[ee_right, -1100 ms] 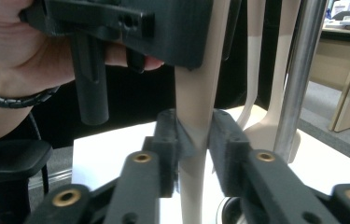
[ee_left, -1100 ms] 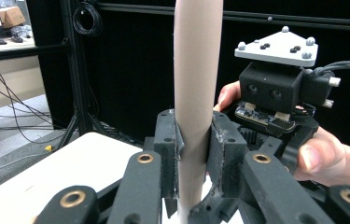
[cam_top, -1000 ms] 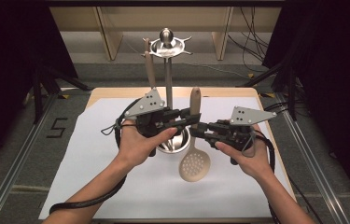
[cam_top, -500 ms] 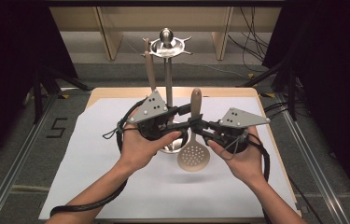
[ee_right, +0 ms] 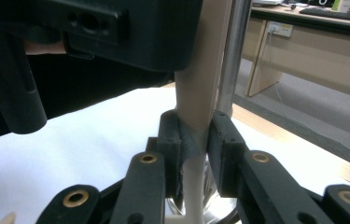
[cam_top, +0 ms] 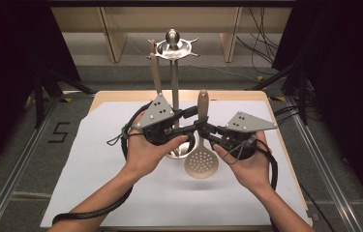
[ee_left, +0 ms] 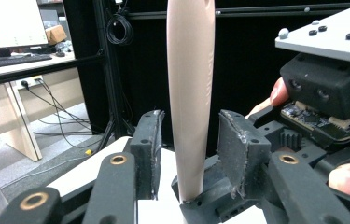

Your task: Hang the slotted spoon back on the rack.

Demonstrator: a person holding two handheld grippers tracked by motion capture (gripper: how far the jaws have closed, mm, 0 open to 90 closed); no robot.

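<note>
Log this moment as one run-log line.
left gripper: open, just released | right gripper: shut on slotted spoon handle | utensil stand: behind

Left tool (ee_left: 189, 154) parted around beige handle (ee_left: 190, 93), pads clear.

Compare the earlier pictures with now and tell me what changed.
The left gripper has just been opening: its jaws stand apart from the beige-handled slotted skimmer spoon, whose handle is between them. The right gripper stays clamped on that handle and has carried the spoon slightly right. The steel utensil stand stayed put.
</note>
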